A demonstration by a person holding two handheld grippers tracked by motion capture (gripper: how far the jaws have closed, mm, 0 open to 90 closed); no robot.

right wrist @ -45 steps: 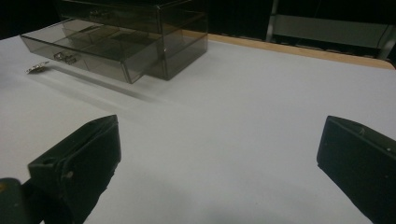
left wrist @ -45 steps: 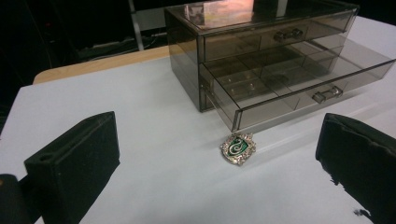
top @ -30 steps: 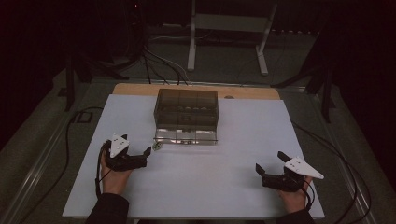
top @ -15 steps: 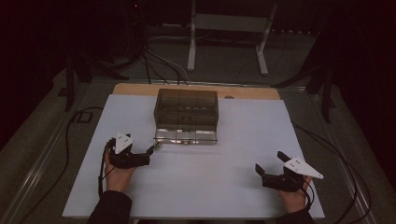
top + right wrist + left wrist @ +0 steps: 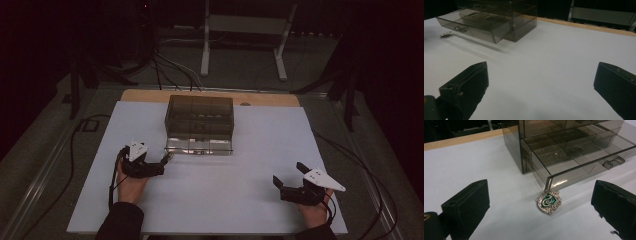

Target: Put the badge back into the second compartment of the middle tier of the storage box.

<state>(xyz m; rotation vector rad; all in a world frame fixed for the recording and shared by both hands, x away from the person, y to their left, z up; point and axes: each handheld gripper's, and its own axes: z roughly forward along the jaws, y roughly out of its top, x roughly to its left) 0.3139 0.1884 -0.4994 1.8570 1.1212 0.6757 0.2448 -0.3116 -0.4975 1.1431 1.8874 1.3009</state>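
A green enamel field with a silver serpent curl, framed in silver filigree, is shown on the crest brooch (image 5: 549, 201). The drawer organizer (image 5: 200, 123) is smoke-grey and transparent, set on a white table sheet (image 5: 260, 165) edged by tan wood.

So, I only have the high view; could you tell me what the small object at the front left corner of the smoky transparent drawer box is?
Observer: A shield-shaped silver badge with a green centre and a snake emblem, flat on the white table.
Operator: Is the left gripper holding it?
Observer: No, the left gripper is open, with the badge ahead between its jaws.
Operator: Anything in the pulled-out drawer?
Observer: Its compartments look empty.
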